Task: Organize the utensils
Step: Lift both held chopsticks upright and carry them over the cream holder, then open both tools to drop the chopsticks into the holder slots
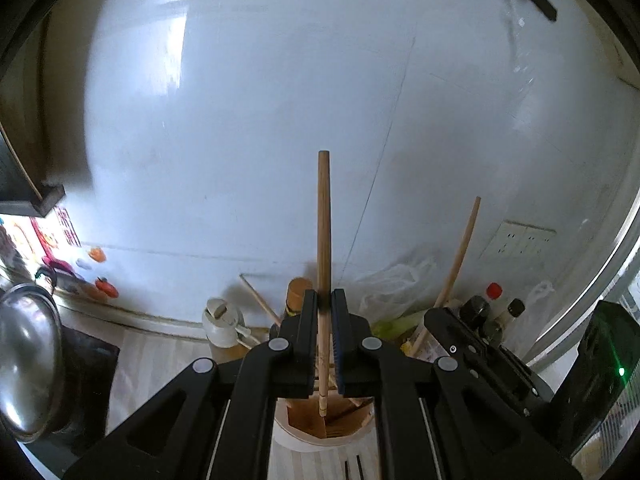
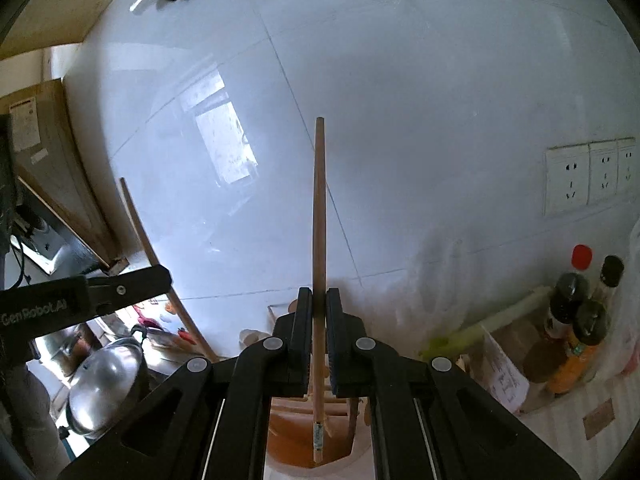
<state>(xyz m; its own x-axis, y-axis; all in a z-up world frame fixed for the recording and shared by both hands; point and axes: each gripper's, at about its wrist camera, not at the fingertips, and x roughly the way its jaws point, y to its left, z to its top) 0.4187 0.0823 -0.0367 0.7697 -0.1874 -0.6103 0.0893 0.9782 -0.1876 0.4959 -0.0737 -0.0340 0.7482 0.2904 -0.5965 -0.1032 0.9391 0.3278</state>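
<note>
Wooden, light and stiff, one chopstick [image 1: 324,240] is pinched low by the left gripper [image 1: 324,344], another chopstick [image 2: 319,240] by the right gripper [image 2: 319,340], tips over the holder [image 1: 288,436]; slipping is likely.

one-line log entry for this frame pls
left gripper: shut on chopstick | right gripper: shut on chopstick | both upright, tips over holder | phase: inserting, not released

utensil holder [image 1: 320,436] base cut off, contents obscured
</note>
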